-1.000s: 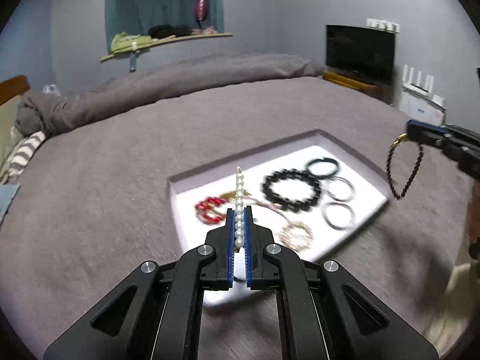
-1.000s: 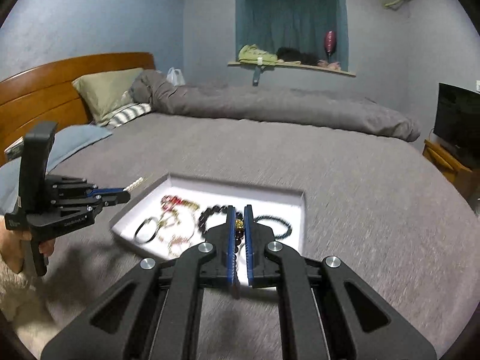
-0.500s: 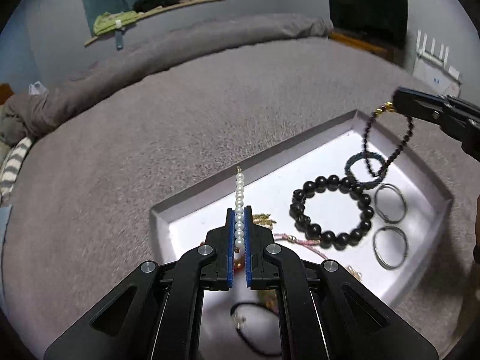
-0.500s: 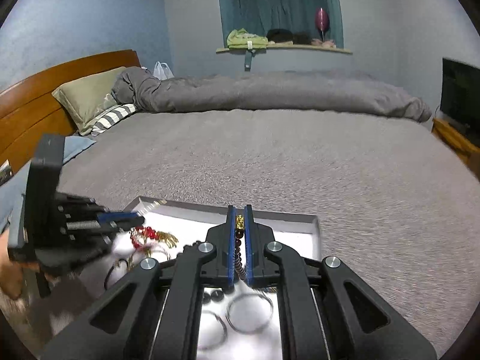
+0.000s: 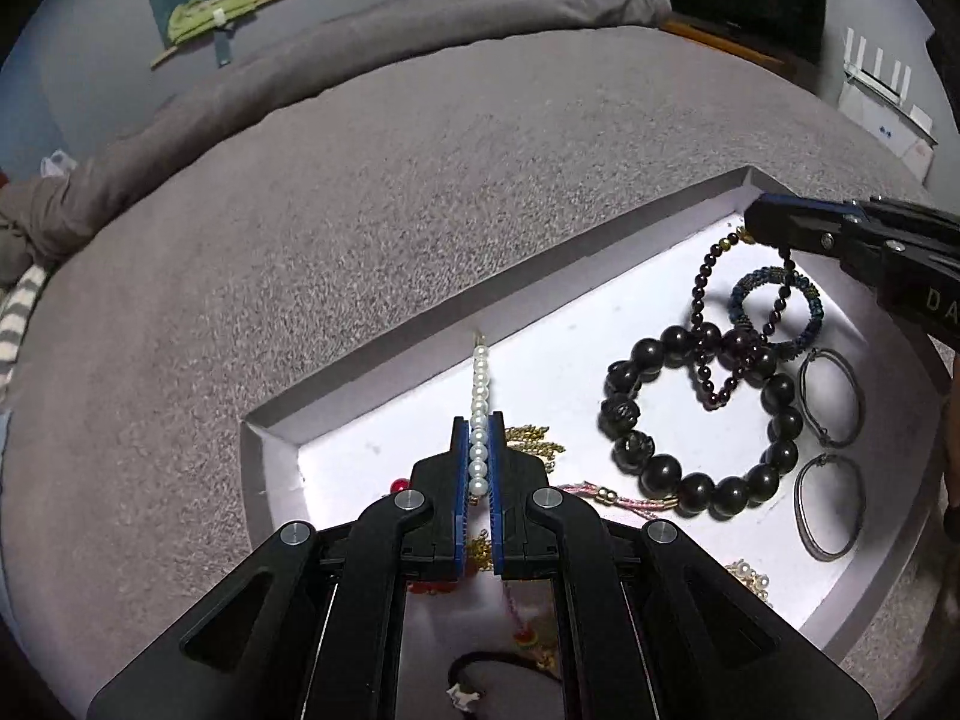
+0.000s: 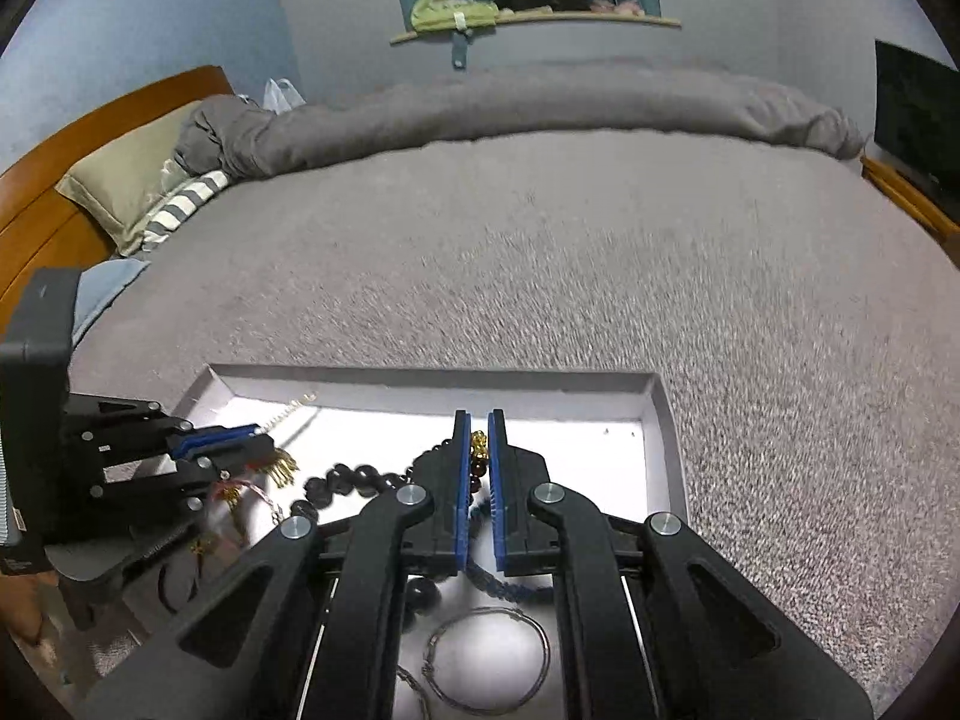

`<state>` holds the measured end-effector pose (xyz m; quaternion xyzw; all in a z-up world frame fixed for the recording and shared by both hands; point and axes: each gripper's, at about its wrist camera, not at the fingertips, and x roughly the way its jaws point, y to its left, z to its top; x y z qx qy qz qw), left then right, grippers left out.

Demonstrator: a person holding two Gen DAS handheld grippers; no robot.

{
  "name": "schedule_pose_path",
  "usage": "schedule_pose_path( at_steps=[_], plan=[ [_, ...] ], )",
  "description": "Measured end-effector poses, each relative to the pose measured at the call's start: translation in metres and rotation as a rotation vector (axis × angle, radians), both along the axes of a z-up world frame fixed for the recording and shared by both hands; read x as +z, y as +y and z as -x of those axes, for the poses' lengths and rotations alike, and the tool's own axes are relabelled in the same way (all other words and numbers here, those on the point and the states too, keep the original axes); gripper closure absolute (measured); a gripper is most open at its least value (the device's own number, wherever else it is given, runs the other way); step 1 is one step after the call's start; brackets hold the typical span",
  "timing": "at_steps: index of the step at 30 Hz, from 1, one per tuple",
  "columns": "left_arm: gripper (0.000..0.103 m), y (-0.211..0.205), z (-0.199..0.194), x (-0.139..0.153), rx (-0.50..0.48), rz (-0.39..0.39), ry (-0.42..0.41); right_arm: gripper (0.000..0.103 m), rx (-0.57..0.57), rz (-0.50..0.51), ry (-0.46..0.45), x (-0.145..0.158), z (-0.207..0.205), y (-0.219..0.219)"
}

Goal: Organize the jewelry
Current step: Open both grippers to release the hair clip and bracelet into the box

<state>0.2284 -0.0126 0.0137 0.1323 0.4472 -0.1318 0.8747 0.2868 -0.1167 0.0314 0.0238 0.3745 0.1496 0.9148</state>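
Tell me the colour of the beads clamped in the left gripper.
White pearl beads, clearest in the left wrist view.

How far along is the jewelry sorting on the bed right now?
Early to midway. Already lying in the white tray: the large black bead bracelet, a blue woven bangle and two thin metal bangles. In hand: the left gripper grips a white pearl strand; the right gripper lowers a dark red bead strand onto the pile. Left: release both and untangle the overlapping pieces.
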Motion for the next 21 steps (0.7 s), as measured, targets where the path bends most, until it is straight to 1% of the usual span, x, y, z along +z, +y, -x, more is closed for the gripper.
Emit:
schedule_pose_path(
  at_steps=[2, 4, 5, 6, 10, 12, 13, 14, 15, 16, 18, 19, 20, 21],
  plan=[
    [0.095, 0.000, -0.001, 0.000, 0.002, -0.001, 0.001, 0.097, -0.005, 0.001, 0.007, -0.001, 0.000, -0.001],
    [0.086, -0.001, -0.001, 0.000, -0.001, -0.001, 0.003, 0.097, -0.010, 0.014, -0.002, 0.001, 0.002, 0.000],
    [0.078, -0.001, -0.001, 0.001, -0.002, -0.005, -0.001, 0.097, -0.010, 0.019, -0.004, 0.001, 0.000, 0.001],
    [0.074, -0.001, -0.001, 0.001, -0.004, -0.007, -0.008, 0.097, -0.007, 0.024, -0.005, 0.001, 0.000, 0.003],
    [0.073, 0.000, 0.001, 0.003, 0.003, 0.000, -0.027, 0.097, -0.009, 0.021, -0.007, 0.001, 0.001, 0.003],
    [0.071, 0.003, 0.003, 0.007, 0.014, 0.013, -0.040, 0.095, -0.013, 0.018, -0.008, 0.002, 0.003, 0.001],
    [0.071, 0.005, 0.005, 0.009, 0.020, 0.024, -0.048, 0.092, -0.014, 0.014, -0.010, 0.003, 0.005, 0.000],
    [0.070, 0.006, 0.008, 0.012, 0.023, 0.035, -0.053, 0.087, -0.015, 0.012, -0.013, 0.005, 0.007, -0.001],
    [0.065, 0.007, 0.010, 0.014, 0.027, 0.042, -0.057, 0.083, -0.017, 0.012, -0.018, 0.006, 0.009, -0.001],
    [0.063, 0.008, 0.012, 0.016, 0.032, 0.045, -0.062, 0.078, -0.017, 0.013, -0.023, 0.008, 0.012, -0.002],
    [0.052, 0.011, 0.020, 0.021, 0.040, 0.053, -0.077, 0.074, -0.017, 0.012, -0.033, 0.013, 0.019, -0.003],
    [0.050, 0.013, 0.025, 0.024, 0.050, 0.063, -0.083, 0.072, -0.019, 0.010, -0.036, 0.015, 0.022, -0.003],
    [0.046, 0.014, 0.028, 0.026, 0.056, 0.074, -0.087, 0.066, -0.020, 0.007, -0.040, 0.017, 0.026, -0.004],
    [0.044, 0.014, 0.032, 0.029, 0.060, 0.087, -0.091, 0.063, -0.019, 0.004, -0.044, 0.019, 0.030, -0.006]
  ],
)
